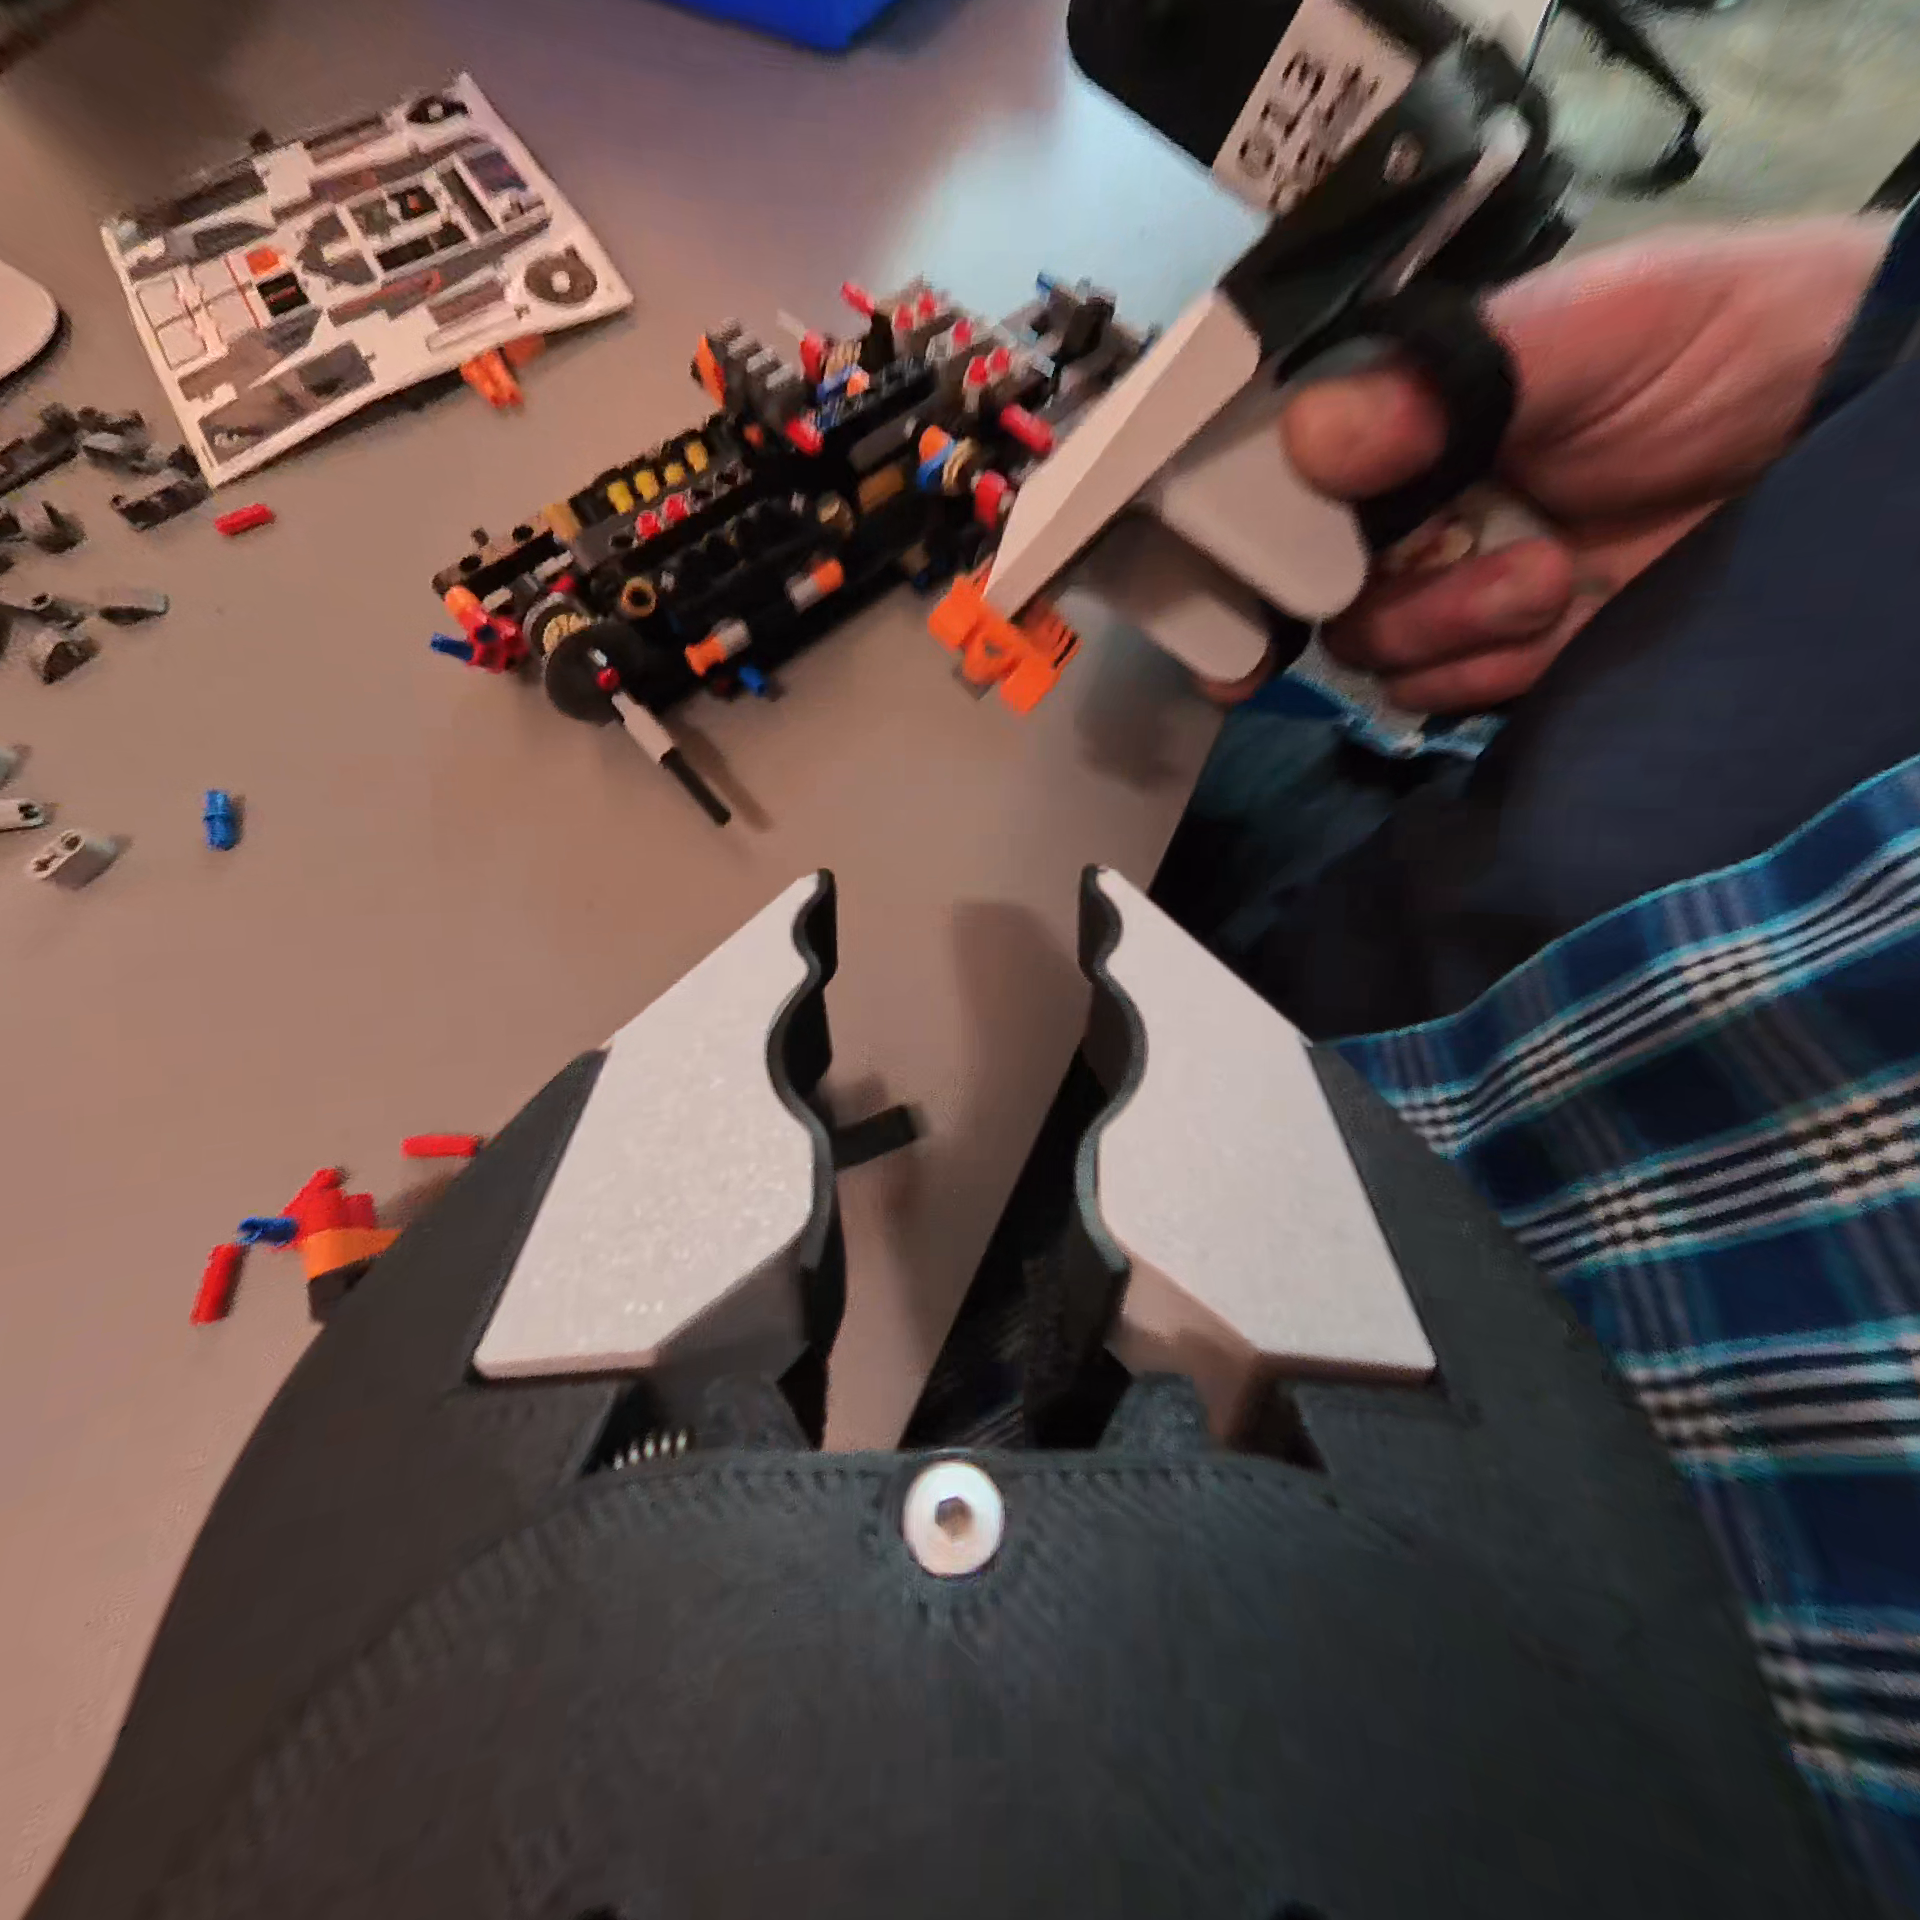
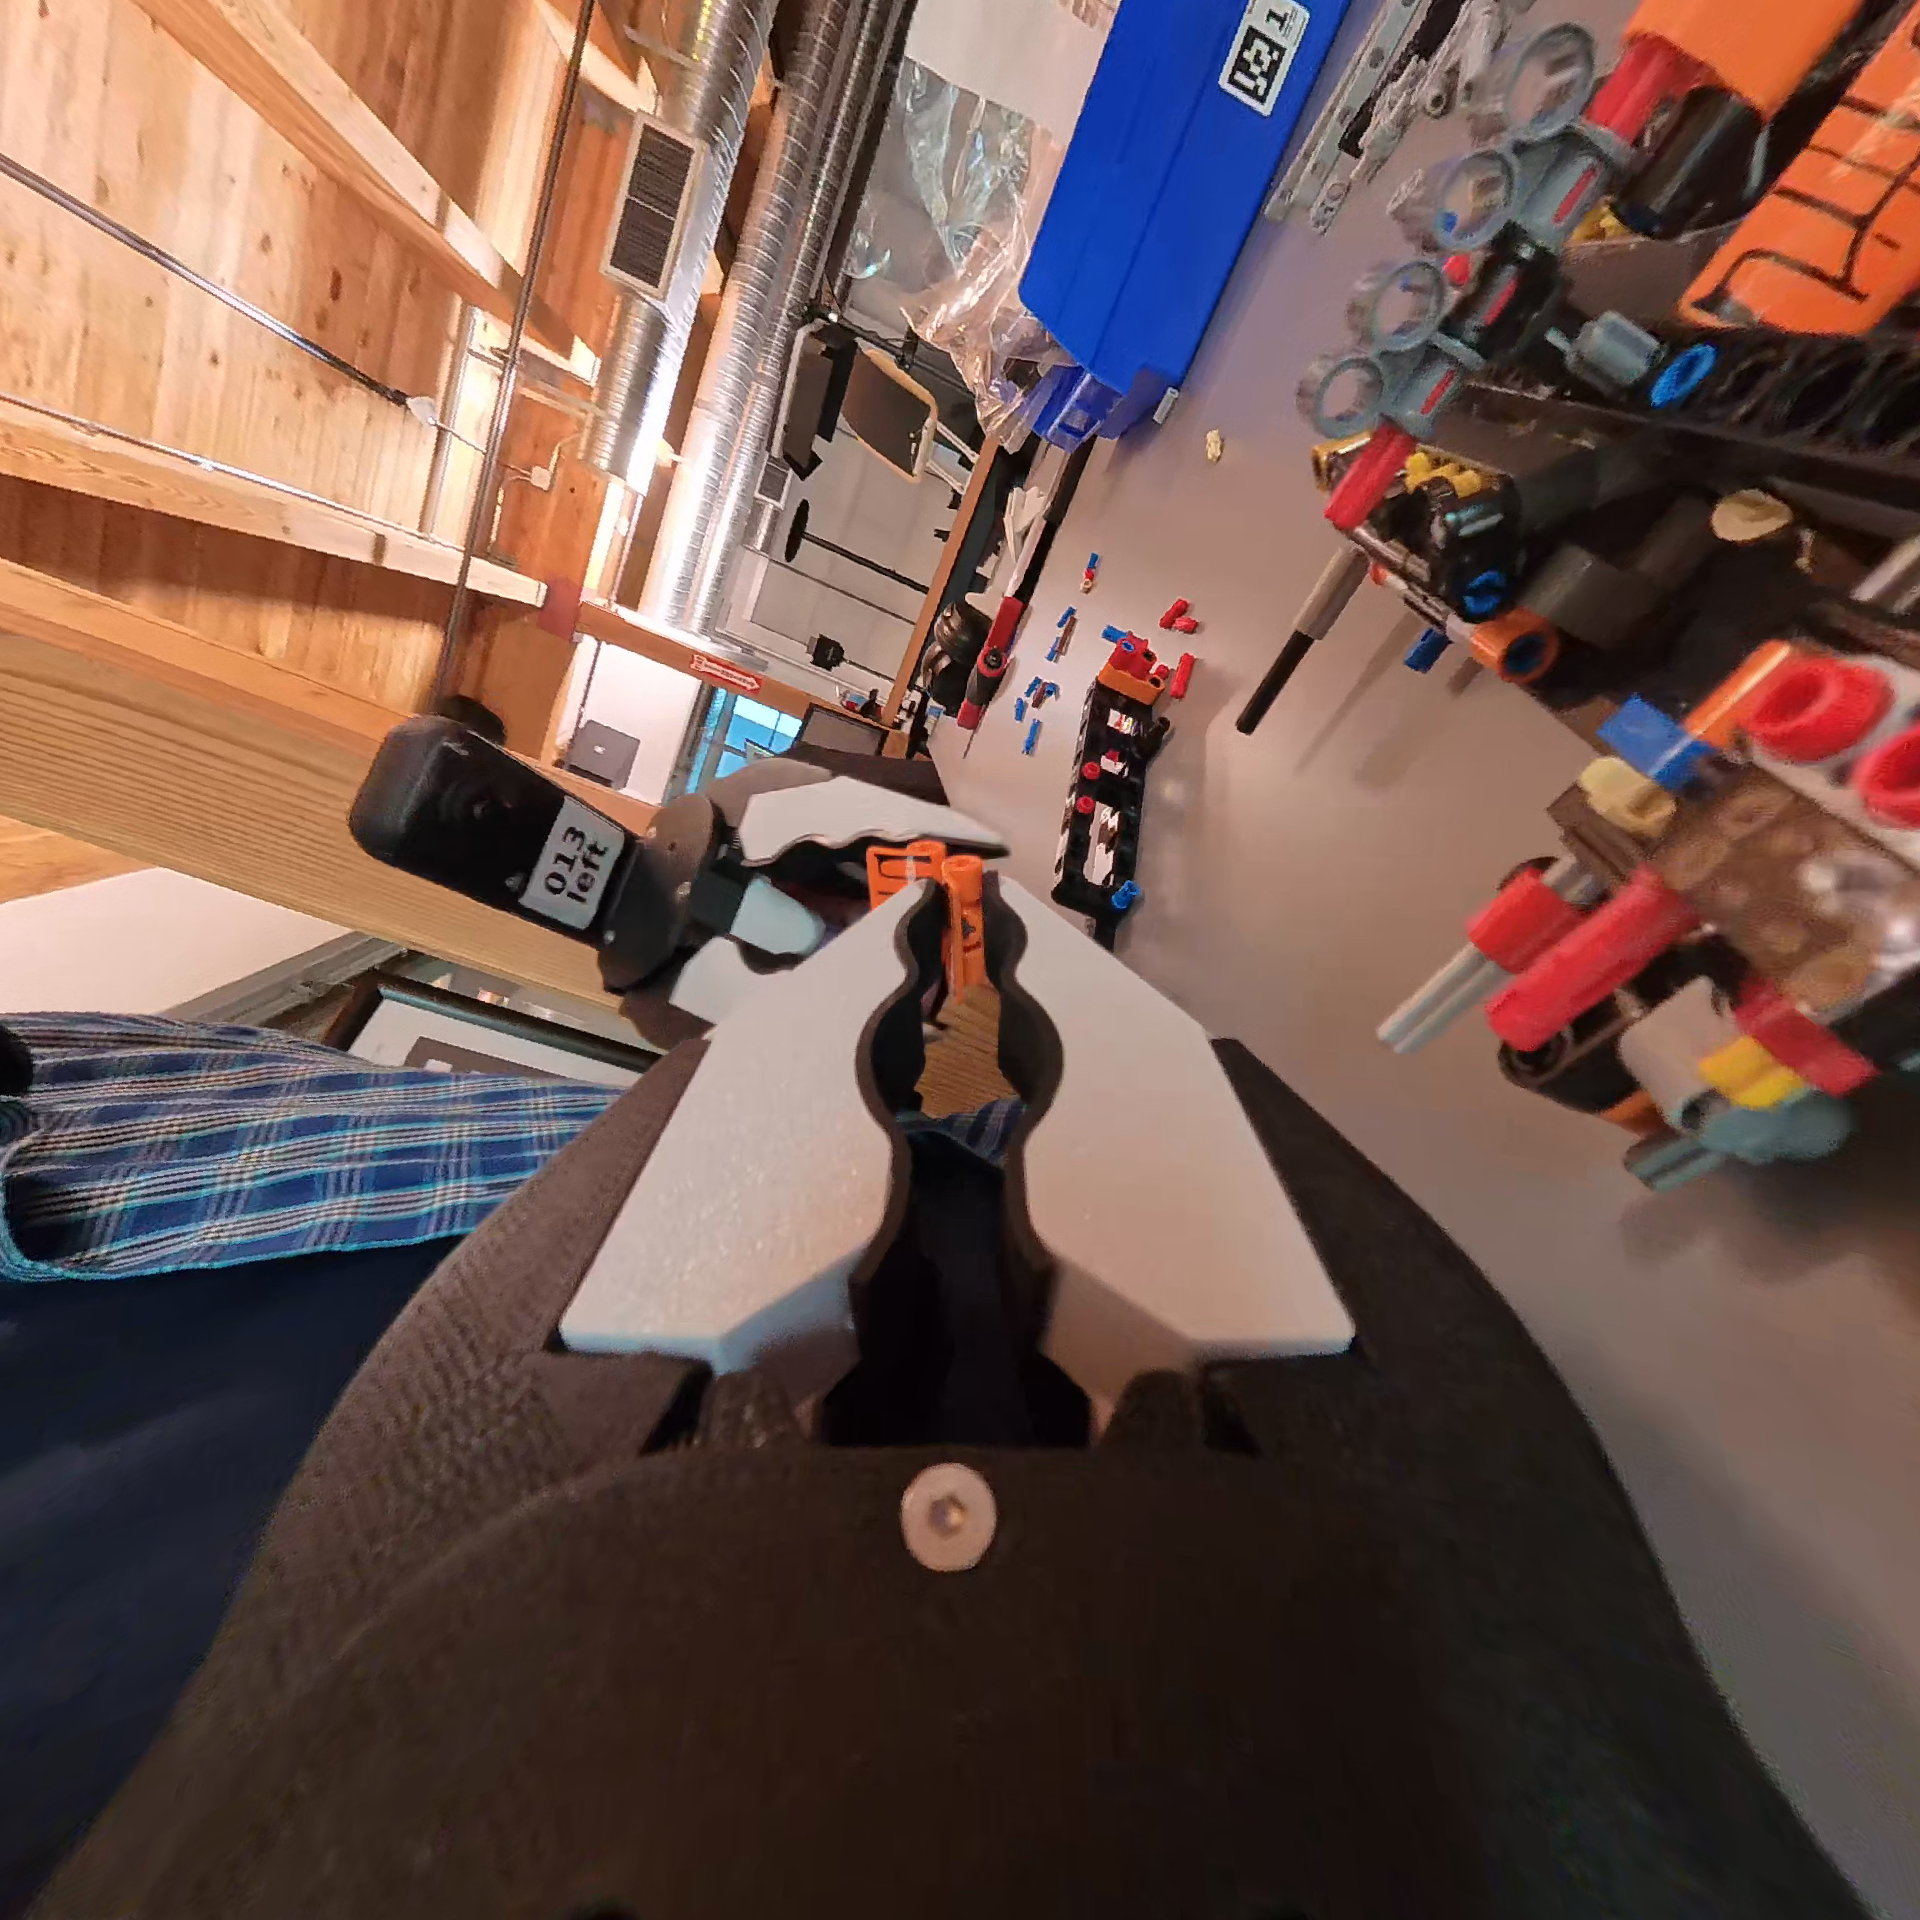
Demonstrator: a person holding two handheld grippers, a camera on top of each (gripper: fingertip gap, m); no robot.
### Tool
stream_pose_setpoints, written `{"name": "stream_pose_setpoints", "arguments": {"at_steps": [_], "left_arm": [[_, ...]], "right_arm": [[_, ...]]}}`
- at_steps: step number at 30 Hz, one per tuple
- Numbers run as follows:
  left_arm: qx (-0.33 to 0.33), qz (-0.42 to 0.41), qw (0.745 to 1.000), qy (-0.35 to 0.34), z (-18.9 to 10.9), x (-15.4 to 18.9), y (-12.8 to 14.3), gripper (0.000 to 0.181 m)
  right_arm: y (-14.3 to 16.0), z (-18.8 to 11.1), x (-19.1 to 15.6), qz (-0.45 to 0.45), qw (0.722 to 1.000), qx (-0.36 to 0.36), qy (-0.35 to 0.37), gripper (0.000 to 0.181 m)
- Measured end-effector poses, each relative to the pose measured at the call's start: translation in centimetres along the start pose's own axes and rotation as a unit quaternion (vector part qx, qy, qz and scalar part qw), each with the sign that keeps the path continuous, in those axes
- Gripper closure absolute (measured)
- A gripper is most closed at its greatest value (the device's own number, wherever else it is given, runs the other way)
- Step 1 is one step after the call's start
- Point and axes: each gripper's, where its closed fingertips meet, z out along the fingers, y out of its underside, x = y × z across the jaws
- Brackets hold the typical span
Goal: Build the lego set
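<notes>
The black lego model point(image 1: 769, 509) with red, orange and yellow parts lies on the grey table point(image 1: 436, 966); it fills the right side of the right wrist view point(image 2: 1662, 644). My right gripper point(image 2: 961, 899) is shut on a small orange lego piece point(image 2: 966, 920). In the left wrist view the right gripper point(image 1: 1013, 608) holds this orange piece point(image 1: 997, 649) at the table's surface, just right of the model. My left gripper point(image 1: 961, 894) is open and empty above the table's near edge. One of its fingers point(image 2: 862, 816) shows just beyond the orange piece.
A sticker sheet point(image 1: 364, 270) lies at the back left, with loose grey pieces point(image 1: 62, 520) beside it. Red and blue pins point(image 1: 249, 1247) are scattered on the table. A small black part point(image 1: 878, 1132) lies under my left gripper. A blue box point(image 2: 1164, 208) and a small black sub-assembly point(image 2: 1107, 790) stand farther off. My hands' fingertips stand some 5 cm from each other.
</notes>
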Motion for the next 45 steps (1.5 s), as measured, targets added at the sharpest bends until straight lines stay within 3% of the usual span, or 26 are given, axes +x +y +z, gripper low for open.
{"name": "stream_pose_setpoints", "arguments": {"at_steps": [5,11,20,36,45], "left_arm": [[0.04,-0.056,0.997,0.026,0.0,0.8,-1.8,0.149],[0.06,-0.111,0.991,0.043,0.4,1.2,-2.1,0.161],[0.068,-0.121,0.99,0.015,-0.2,-0.1,-2.0,0.171],[0.012,-0.083,0.996,0.04,-0.9,0.0,0.2,0.174],[-0.04,-0.078,0.995,0.044,-0.2,-0.2,1.8,0.174]], "right_arm": [[0.3,0.7,-0.2,-0.012,1.0,-0.015,0.002,0.177],[0.5,1.7,-0.3,-0.024,0.999,-0.031,0.001,0.176],[0.4,2.5,-0.4,-0.04,0.998,-0.042,0.001,0.176],[2.7,3.3,0.4,-0.114,0.983,-0.13,0.054,0.172],[2.6,2.9,2.4,-0.229,0.947,-0.171,0.15,0.159]]}}
